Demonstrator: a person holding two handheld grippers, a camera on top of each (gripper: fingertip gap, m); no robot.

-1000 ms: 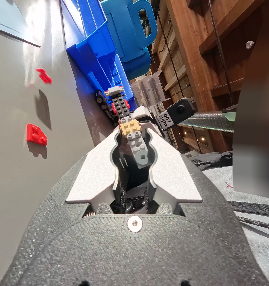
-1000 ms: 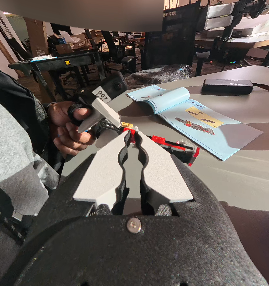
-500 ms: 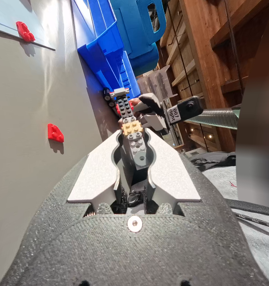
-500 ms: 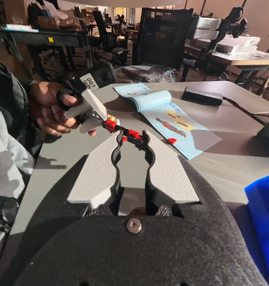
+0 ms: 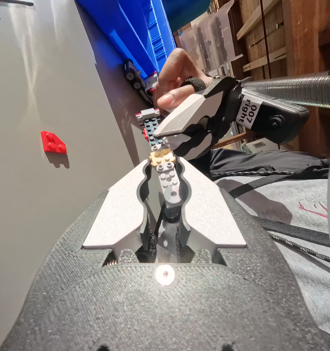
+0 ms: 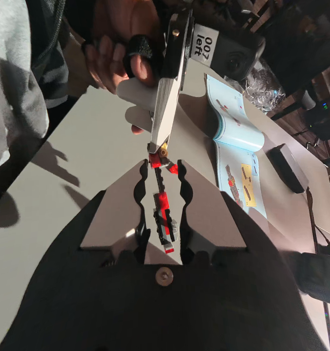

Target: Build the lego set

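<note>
The left gripper (image 5: 163,163) is clamped on the grey end of the long lego model (image 5: 166,176), holding it in the air above the grey table (image 5: 36,190). The right gripper (image 6: 162,163) straddles the model's other end, jaws parted and gripping nothing. The risk, as I read it: a squeeze or twist from the right could snap the thin black spine or pop the tan bricks (image 5: 162,156). A red wedge plate (image 5: 53,142) waits alone, away from the table's edge.
</note>
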